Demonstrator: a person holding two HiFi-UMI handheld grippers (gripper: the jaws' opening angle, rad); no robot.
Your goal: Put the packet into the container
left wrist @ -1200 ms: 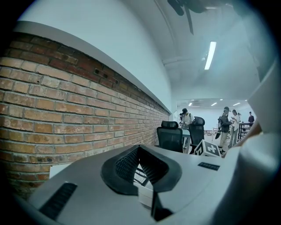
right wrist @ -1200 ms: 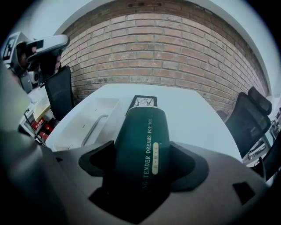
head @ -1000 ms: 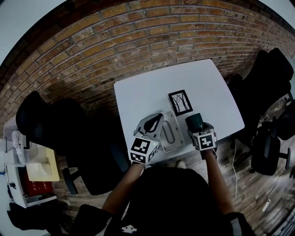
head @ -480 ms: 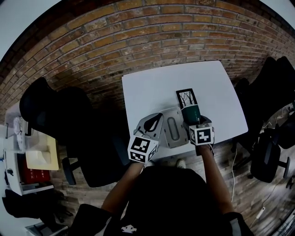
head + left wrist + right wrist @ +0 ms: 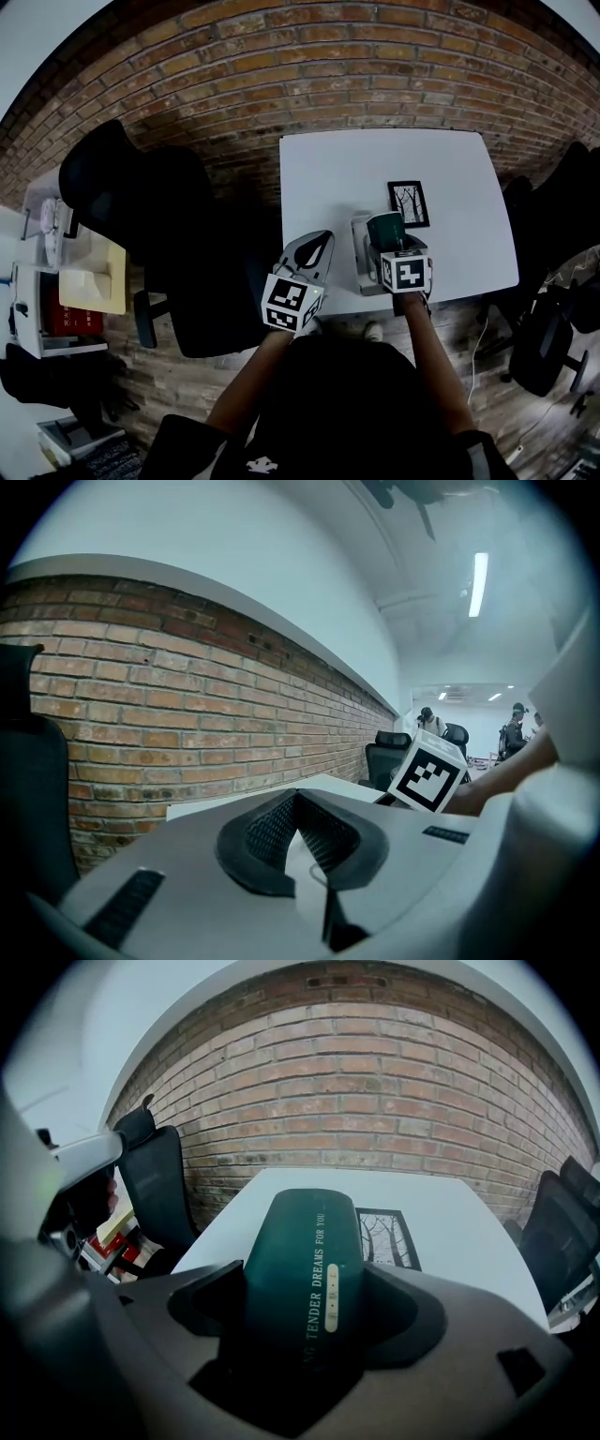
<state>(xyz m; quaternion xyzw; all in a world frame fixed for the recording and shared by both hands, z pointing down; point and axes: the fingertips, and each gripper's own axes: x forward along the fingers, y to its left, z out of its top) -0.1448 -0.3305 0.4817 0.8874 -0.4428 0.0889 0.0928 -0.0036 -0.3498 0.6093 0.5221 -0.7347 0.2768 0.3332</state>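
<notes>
Packet is clamped in the right gripper. The jaws stand wide but press on both sides of it, a dark green thing with pale print facing up. In the head view it hangs right over the container, which sits near the front edge of the tabletop, mostly hidden under the gripper. Can't tell how high above it the packet is. Left gripper is pinched closed with nothing in it, out past the tabletop's left edge and apart from the container.

So this looks like the drop-in itself. My take on doing it well: don't let go from up high. Tip the packet's nose down into the container, line its long side up with the container's, and only spread the jaws once it's below the rim. Otherwise I'd bet it bounces off the rim or lands half out. The container looks light and it's close to the edge, so a nudge could slide it. Bringing the idle left gripper in to brace its wall seems worth it. The small framed picture just beyond is near enough to clip, so I'd come in from the front.
</notes>
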